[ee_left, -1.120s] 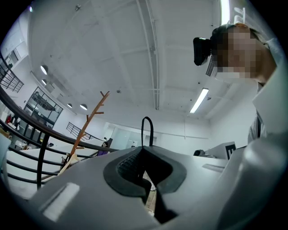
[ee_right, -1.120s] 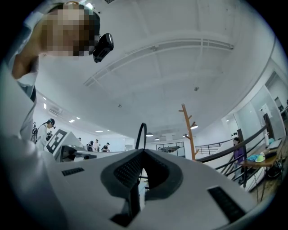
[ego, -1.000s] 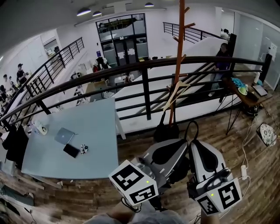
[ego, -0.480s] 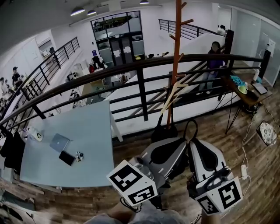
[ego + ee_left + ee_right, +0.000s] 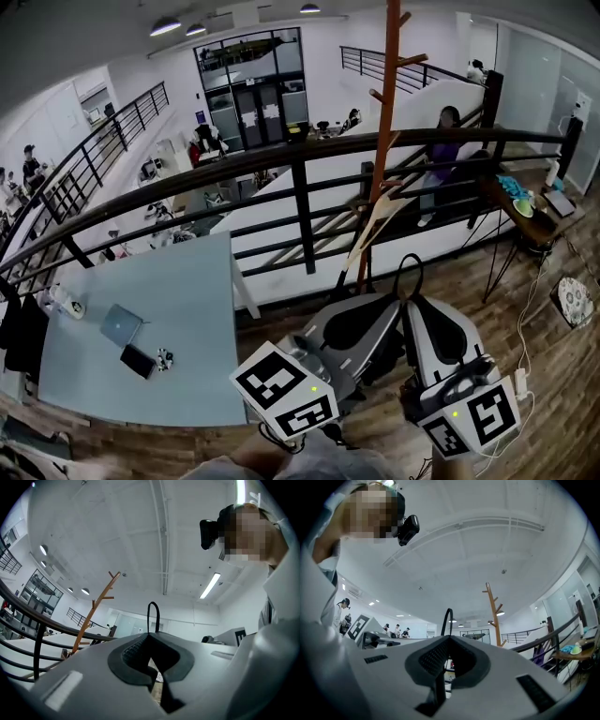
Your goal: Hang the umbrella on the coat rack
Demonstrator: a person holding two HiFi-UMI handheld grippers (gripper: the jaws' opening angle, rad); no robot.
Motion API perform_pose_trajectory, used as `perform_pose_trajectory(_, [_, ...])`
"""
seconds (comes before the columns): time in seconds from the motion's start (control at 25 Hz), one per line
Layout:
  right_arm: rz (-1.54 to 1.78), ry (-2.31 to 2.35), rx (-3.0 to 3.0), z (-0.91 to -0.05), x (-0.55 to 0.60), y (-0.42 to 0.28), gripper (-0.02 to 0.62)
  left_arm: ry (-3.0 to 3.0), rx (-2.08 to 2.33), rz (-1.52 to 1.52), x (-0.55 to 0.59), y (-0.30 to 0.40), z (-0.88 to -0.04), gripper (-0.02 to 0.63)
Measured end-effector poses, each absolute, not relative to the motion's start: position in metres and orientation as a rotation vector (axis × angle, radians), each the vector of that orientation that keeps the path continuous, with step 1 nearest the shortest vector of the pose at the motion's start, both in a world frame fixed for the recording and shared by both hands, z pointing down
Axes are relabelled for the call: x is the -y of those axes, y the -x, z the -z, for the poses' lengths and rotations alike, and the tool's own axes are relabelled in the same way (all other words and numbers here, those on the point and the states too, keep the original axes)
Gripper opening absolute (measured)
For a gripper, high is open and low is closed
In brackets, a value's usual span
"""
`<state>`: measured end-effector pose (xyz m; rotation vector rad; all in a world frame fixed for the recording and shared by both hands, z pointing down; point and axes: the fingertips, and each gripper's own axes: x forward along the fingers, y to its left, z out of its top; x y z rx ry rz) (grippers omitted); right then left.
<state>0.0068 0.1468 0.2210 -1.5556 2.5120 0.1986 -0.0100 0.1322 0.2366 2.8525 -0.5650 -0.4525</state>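
The coat rack (image 5: pixel 382 141) is a tall orange-brown pole with short pegs, standing against the black railing just ahead of me; it also shows as the rack (image 5: pixel 96 616) and the rack (image 5: pixel 493 616). Low in the head view my left gripper (image 5: pixel 394 317) and right gripper (image 5: pixel 419 309) lie side by side with tips together, both pointing at the rack's foot. A thin black strap loop (image 5: pixel 409 267) of the umbrella rises from between the tips, seen as the loop (image 5: pixel 152 616) and the loop (image 5: pixel 447 620). Both sets of jaws are shut on it. The umbrella's dark body is mostly hidden under the grippers.
A black metal railing (image 5: pixel 300 159) runs across behind the rack, with an open drop beyond. A pale table (image 5: pixel 187 309) with a laptop (image 5: pixel 120 324) stands at left. A desk (image 5: pixel 525 211) stands at right; cables and a power strip (image 5: pixel 521 375) lie on the wooden floor.
The grippers hold the same pose with the loop between them. The head view has shifted a little; the table slid down-left and a person beyond the railing walked left.
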Motion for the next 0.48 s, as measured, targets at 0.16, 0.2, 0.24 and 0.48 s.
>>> perform_pose_trajectory(0.16, [-0.210,1.556,-2.508,-0.216,-0.120,-0.008,0.002,-2.862,0.564,0.458,-0.105,0.009,-0.232,0.005])
perform_pose_trajectory(0.2, [-0.214,1.557,-2.507,-0.215,-0.113,-0.009,0.002,-2.865,0.562,0.460,-0.098,0.008,-0.230,0.005])
perform_pose_trajectory(0.24, [-0.218,1.557,-2.506,-0.213,-0.107,-0.010,0.002,-2.868,0.560,0.464,-0.092,0.007,-0.228,0.005])
perform_pose_trajectory(0.48, [-0.251,1.550,-2.505,-0.205,-0.066,-0.015,0.002,-2.879,0.555,0.488,-0.050,0.002,-0.220,0.006])
